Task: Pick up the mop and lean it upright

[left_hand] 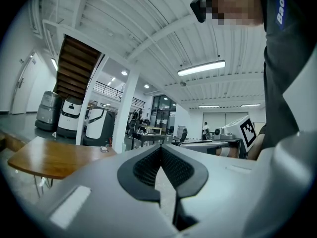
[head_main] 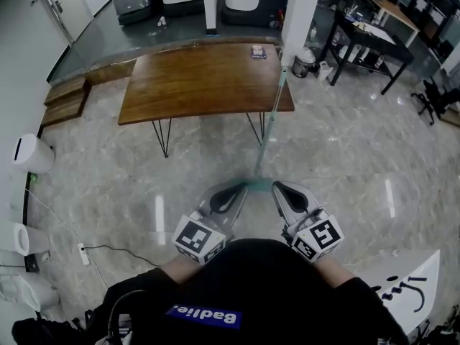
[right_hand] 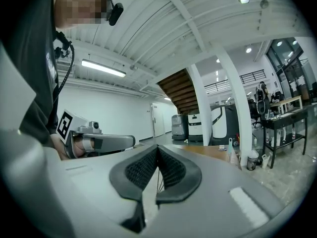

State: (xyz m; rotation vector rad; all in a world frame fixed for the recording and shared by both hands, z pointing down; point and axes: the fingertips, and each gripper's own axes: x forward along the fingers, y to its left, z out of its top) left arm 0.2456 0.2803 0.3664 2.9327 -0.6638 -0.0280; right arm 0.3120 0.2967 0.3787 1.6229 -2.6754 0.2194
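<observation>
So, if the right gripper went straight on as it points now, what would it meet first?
Probably the wooden table, though it may pass just over its top; height is unclear. The mop leans right of that line.

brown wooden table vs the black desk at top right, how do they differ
The brown wooden table has a broad top on thin hairpin legs; the black desk has a thicker braced frame. The table's top is nearly bare, the desk's holds a few items. The teal-handled mop leans at the table's right end, not the desk. Both stand on the pale floor.
</observation>
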